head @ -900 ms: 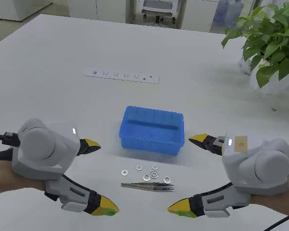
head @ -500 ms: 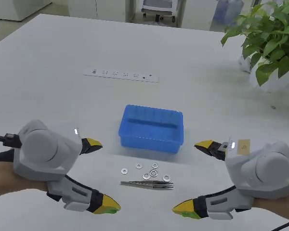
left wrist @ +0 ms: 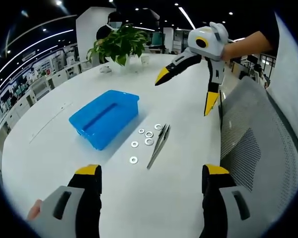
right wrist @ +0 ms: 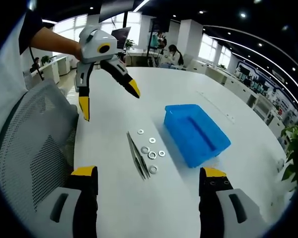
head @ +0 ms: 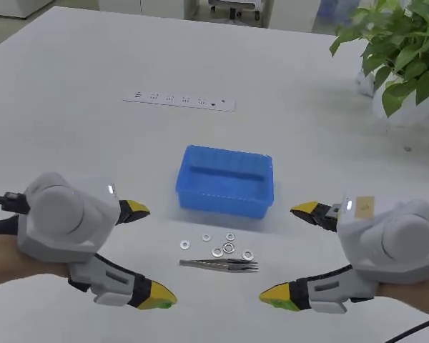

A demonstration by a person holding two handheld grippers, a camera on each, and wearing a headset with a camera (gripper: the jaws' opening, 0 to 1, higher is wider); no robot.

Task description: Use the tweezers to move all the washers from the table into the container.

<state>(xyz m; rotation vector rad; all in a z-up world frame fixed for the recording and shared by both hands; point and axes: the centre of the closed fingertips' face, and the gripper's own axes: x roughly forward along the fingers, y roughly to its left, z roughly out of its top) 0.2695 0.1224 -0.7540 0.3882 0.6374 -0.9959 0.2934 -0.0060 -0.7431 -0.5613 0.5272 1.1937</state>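
Over on the left, the left hand-held gripper (head: 149,251) hangs above the white counter (head: 64,78), its two jaws spread wide and gripping nothing. In the middle lie six washers (head: 217,252) in a loose cluster on the counter. One pair of tweezers (head: 218,264) rests just on their near side, and one blue container (head: 225,204) stands just beyond them. The right hand-held gripper (head: 289,252) gapes equally wide, holding nothing.
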